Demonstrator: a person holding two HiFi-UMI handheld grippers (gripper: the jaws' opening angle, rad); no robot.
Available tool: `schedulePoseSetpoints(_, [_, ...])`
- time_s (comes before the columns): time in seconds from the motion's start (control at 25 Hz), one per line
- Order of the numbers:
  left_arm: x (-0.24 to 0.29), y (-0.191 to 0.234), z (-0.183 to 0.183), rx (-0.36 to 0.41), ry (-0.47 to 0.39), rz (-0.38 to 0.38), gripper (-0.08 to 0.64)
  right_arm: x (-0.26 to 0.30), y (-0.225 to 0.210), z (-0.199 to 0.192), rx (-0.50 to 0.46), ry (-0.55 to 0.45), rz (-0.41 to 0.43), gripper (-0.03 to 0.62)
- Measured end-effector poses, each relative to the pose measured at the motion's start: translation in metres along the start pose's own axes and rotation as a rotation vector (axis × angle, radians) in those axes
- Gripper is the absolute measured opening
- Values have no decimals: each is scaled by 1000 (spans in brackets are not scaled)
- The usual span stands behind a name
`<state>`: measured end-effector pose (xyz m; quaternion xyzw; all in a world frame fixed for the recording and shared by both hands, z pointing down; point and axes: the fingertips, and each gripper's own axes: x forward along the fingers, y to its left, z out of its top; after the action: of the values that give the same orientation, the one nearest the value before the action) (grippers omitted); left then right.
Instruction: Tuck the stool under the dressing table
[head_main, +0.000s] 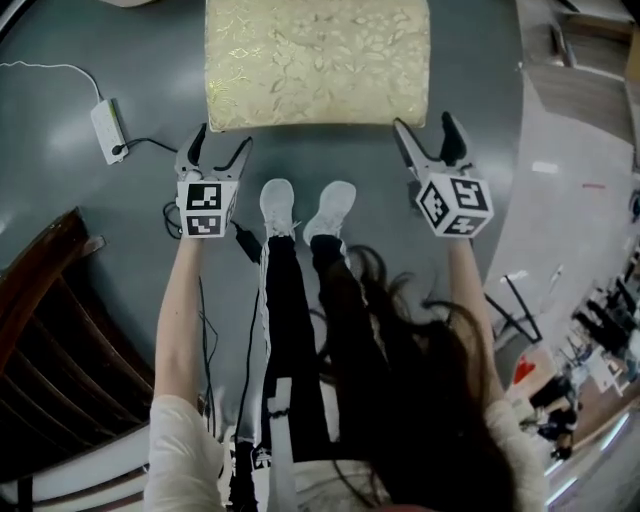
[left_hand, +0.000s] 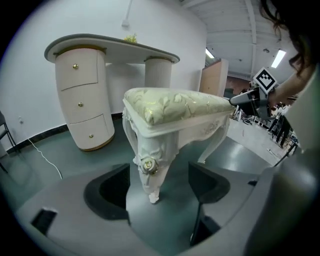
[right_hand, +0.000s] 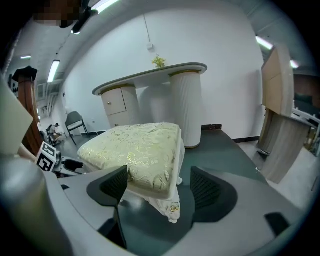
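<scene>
The stool (head_main: 316, 62) has a cream and gold cushion on white carved legs and stands on the grey floor just ahead of my feet. My left gripper (head_main: 215, 150) is open at its near left corner; in the left gripper view (left_hand: 160, 192) the carved leg (left_hand: 150, 170) shows in the gap between the jaws, not clamped. My right gripper (head_main: 432, 140) is open at the near right corner, and the cushion corner (right_hand: 150, 170) lies between its jaws (right_hand: 159, 187). The white dressing table (left_hand: 100, 50) stands against the wall beyond the stool (right_hand: 150, 75).
A white power strip (head_main: 108, 130) with its cable lies on the floor at the left. Dark wooden furniture (head_main: 50, 330) is at my near left. A black chair (right_hand: 75, 122) stands by the wall, and a wooden panel (right_hand: 275, 100) rises on the right.
</scene>
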<state>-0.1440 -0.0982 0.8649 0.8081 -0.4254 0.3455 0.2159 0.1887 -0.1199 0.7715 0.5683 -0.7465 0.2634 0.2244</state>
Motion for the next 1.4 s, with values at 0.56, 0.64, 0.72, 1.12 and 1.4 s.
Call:
schedulePoseSetpoints(0.56, [28,14,-4,-19,21,17,344,17,-5,-66,-213,141,-45,373])
schedulePoseSetpoints(0.64, [32,15,0,6,15,24,344,31,-8,-73,-205,164,-61,373])
schedulePoseSetpoints(0.72, [34,15,3,29,10,25,344,45,-8,-77,-188,177,-73,373])
schedulePoseSetpoints(1.12, [39,13,2,83,53,-23,342,69,-11,-88,-194,250,-59,371])
schedulePoseSetpoints(1.4, [39,10,4,165,49,-15,282,72,-9,-88,-223,263,-37,360])
